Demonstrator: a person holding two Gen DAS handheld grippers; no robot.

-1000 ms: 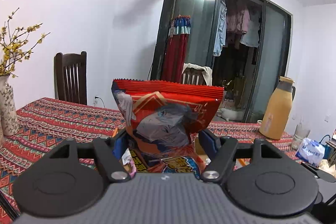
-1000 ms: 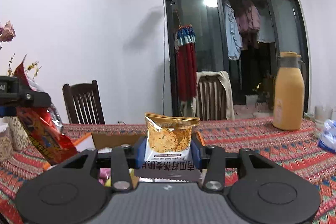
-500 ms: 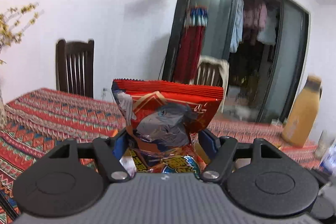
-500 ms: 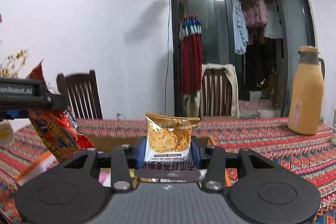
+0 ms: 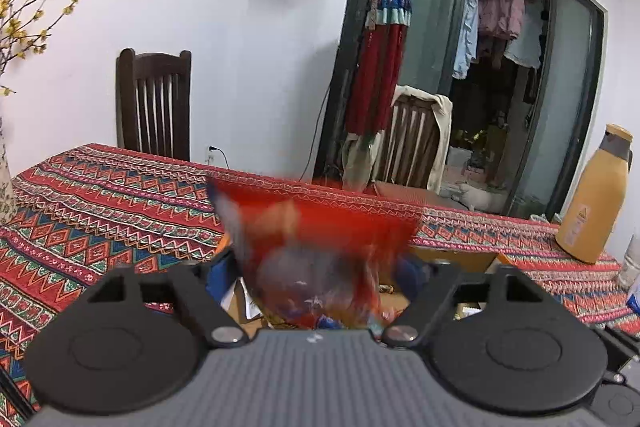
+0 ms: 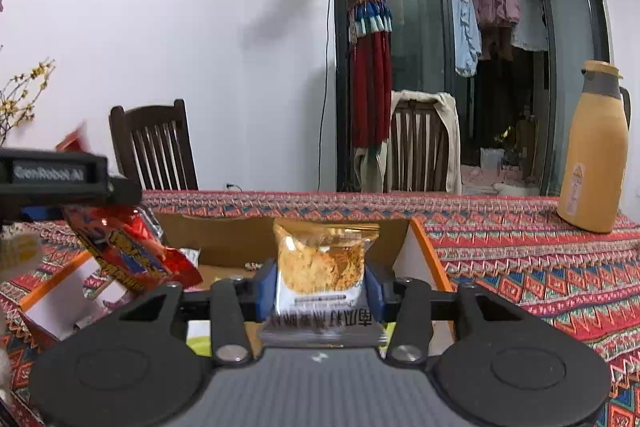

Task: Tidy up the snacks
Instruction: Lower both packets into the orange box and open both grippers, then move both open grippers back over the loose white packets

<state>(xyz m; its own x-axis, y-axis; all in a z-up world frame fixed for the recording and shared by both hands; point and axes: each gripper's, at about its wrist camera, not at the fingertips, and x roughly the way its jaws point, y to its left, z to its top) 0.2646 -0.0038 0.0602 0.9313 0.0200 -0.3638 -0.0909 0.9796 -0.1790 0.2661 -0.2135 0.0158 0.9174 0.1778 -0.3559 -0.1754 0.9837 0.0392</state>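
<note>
In the left wrist view a red snack bag point(image 5: 316, 247) is blurred between the spread fingers of my left gripper point(image 5: 316, 271), dropping over the open cardboard box point(image 5: 472, 261). The same bag shows in the right wrist view point(image 6: 132, 251) under the left gripper's body, over the box's left side. My right gripper point(image 6: 320, 283) is shut on a gold and white snack packet point(image 6: 322, 267), held upright above the open box point(image 6: 224, 239).
A patterned red tablecloth point(image 6: 520, 251) covers the table. A tan thermos jug point(image 6: 594, 155) stands at the right. Two dark wooden chairs point(image 6: 156, 147) stand behind the table. A vase with yellow flowers point(image 5: 8, 163) is at the far left.
My left gripper has opened and the red bag is slipping down out of it toward the box. Both grippers have moved forward over the box. The right gripper still holds its packet.
</note>
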